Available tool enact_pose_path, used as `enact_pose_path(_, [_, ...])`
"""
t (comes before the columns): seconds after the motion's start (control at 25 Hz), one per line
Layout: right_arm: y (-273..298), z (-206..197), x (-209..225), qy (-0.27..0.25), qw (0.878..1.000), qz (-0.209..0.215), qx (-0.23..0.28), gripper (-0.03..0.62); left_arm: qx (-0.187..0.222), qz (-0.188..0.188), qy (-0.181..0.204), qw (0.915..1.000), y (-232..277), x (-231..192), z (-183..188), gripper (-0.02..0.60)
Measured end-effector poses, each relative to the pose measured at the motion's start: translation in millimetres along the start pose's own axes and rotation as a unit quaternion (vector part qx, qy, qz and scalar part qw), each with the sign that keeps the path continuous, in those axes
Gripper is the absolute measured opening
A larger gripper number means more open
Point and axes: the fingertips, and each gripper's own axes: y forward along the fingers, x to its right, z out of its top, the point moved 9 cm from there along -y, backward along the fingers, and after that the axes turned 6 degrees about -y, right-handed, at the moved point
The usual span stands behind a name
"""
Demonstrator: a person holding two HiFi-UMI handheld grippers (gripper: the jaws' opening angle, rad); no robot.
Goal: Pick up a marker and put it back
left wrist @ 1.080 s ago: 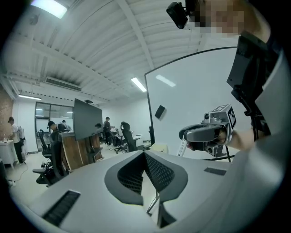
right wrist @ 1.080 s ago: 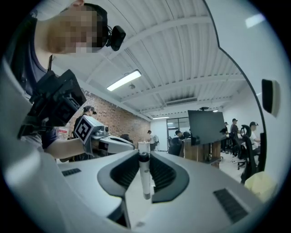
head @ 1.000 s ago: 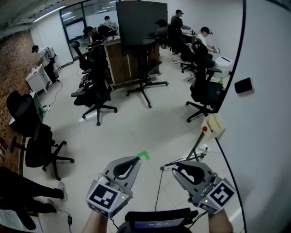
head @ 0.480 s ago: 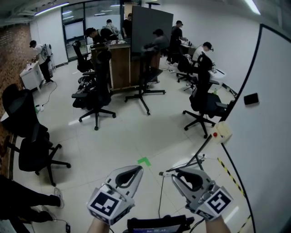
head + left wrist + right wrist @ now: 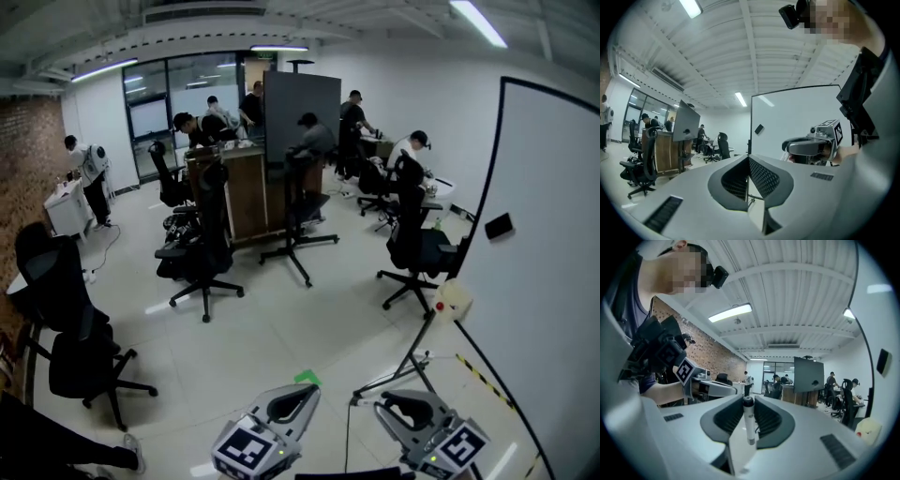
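Observation:
A white marker (image 5: pixel 748 420) stands upright between the pads of my right gripper (image 5: pixel 748 401), which is shut on it. In the head view its end (image 5: pixel 361 401) pokes out to the left of the right gripper (image 5: pixel 380 401) at the bottom edge. My left gripper (image 5: pixel 312 389) is beside it at the bottom centre. Its jaws (image 5: pixel 748 159) meet at the tip with nothing between them. Both grippers point level into the room, side by side and apart.
A large whiteboard (image 5: pixel 553 281) on a stand (image 5: pixel 417 352) fills the right side, with a black eraser (image 5: pixel 498 225) on it and a cream box (image 5: pixel 453 300) at its edge. Office chairs (image 5: pixel 202 253), a dark screen (image 5: pixel 300 108) and people at desks stand further off. Green tape (image 5: pixel 306 378) marks the floor.
The head view has lifted, so both grippers now sit lower in the picture and more ceiling shows. The marker stays in the right gripper.

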Motion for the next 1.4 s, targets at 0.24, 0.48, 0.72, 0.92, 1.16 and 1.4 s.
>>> enact_pose_path(0.24, [-82, -12, 18, 0.007, 1.000, -0.006, 0.009, 0.097, -0.007, 0.004, 0.037, 0.9993, 28, 75, 6, 0.000])
enact_pose_path(0.48, [-164, -9, 28, -0.002, 0.999, 0.006, 0.042, 0.097, -0.008, 0.014, 0.072, 0.9973, 43, 158, 2, 0.000])
enact_pose_path(0.72, [-216, -12, 28, 0.013, 0.999, 0.017, 0.050, 0.097, -0.011, 0.036, 0.078, 0.9962, 41, 222, 6, 0.000])
enact_pose_path(0.92, [-232, -16, 22, 0.035, 0.998, 0.029, 0.051, 0.097, -0.025, 0.059, 0.092, 0.9936, 26, 249, 7, 0.000])
enact_pose_path(1.16, [-240, -21, 5, 0.059, 0.996, 0.050, 0.041, 0.097, -0.043, 0.079, 0.079, 0.9928, 10, 257, -7, 0.000])
enact_pose_path(1.4, [-224, -16, -33, 0.053, 0.996, 0.069, 0.030, 0.097, -0.042, 0.097, 0.058, 0.9927, -37, 246, -22, 0.000])
